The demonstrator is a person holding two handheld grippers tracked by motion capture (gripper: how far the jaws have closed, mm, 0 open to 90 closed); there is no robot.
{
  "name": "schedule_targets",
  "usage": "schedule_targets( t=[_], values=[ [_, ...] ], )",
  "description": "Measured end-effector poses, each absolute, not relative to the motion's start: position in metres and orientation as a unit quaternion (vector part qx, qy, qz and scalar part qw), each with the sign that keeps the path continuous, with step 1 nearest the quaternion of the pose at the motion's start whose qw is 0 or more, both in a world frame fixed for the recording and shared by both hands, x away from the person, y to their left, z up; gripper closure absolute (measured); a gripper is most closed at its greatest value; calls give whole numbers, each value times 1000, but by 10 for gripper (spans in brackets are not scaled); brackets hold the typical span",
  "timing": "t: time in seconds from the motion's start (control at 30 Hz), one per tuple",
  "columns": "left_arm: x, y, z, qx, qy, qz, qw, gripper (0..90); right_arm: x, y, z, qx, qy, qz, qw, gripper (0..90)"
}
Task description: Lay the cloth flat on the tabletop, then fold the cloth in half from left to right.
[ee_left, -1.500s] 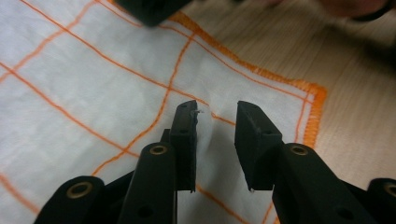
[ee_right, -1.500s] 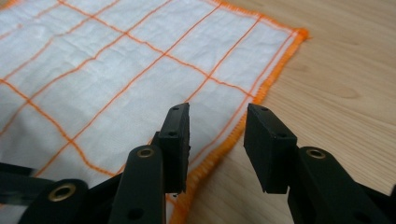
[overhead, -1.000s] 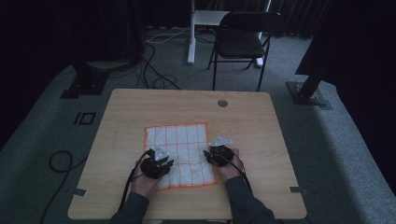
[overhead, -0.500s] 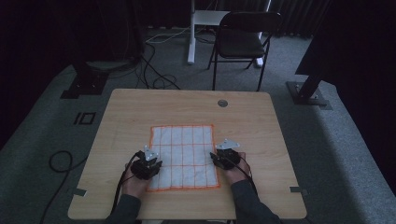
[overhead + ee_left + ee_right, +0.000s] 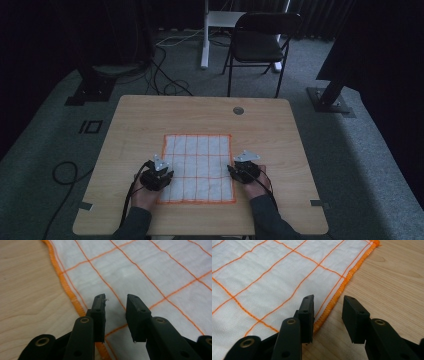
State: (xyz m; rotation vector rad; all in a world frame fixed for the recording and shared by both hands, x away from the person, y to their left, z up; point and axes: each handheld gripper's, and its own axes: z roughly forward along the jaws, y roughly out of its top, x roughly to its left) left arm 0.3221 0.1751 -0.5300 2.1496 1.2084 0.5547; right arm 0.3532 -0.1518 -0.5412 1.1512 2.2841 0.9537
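High view: a white cloth with orange grid lines lies flat on the wooden table, near the person's edge. The left gripper sits at its left hem, the right gripper at its right hem.

Left gripper view: the jaws stand apart above the cloth, just inside the orange hem, nothing clamped.

Right gripper view: the jaws stand apart, straddling the hem of the cloth, nothing clamped
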Motion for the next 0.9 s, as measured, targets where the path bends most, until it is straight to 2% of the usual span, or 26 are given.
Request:
schedule_targets(
  t=[0.53, 0.9],
  values=[
    [330, 192, -529, 787, 489, 215, 310, 636, 352, -155, -541, 425, 815, 341, 195, 566],
    [332, 196, -530, 781, 501, 208, 311, 606, 347, -171, -532, 433, 802, 354, 209, 542]
  ],
)
